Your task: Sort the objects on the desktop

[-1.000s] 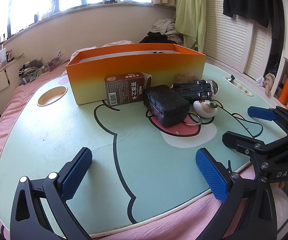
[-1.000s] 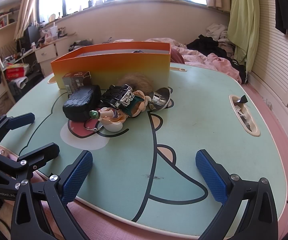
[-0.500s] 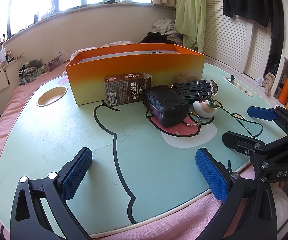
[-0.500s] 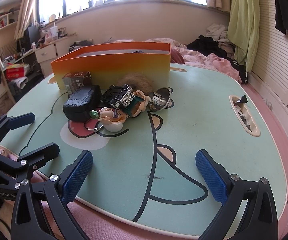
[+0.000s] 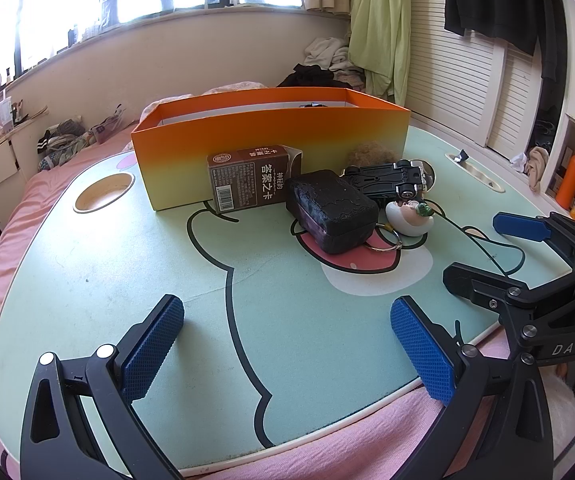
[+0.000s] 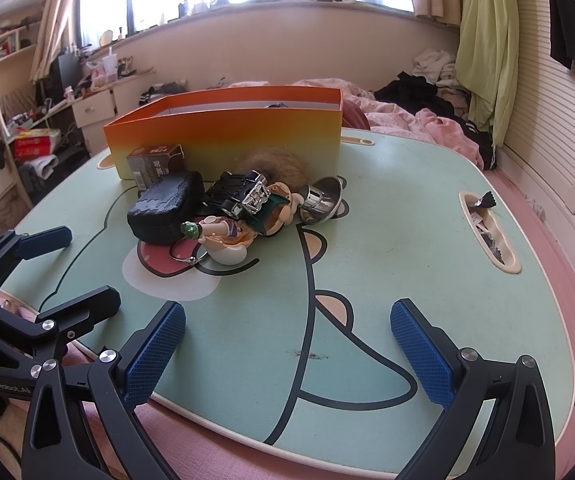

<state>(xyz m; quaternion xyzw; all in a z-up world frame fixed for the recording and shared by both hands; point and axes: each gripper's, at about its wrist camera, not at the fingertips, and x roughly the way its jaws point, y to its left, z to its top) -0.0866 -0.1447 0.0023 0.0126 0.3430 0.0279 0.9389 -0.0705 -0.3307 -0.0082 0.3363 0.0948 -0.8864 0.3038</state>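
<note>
1. The clutter sits mid-table ahead of both grippers, just before the orange box (image 5: 271,152); the black case (image 5: 333,216) lies nearest, its long axis angled toward the left gripper (image 5: 287,356), which looks slightly closer than the right gripper (image 6: 287,356)
2. Both grippers hang empty, fingers spread wide, well short of the pile
3. Count: one brown carton (image 5: 253,178), one case, one toy car (image 5: 385,176), one figurine (image 6: 223,236), one metal funnel (image 6: 321,202), one fur ball (image 6: 273,164)

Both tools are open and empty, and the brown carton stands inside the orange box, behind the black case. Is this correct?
Not quite. The brown carton stands outside the orange box, on the table against its front wall, as the left wrist view shows. The rest holds: the left tool and right tool are open and empty, and the carton is behind the black case.
</note>
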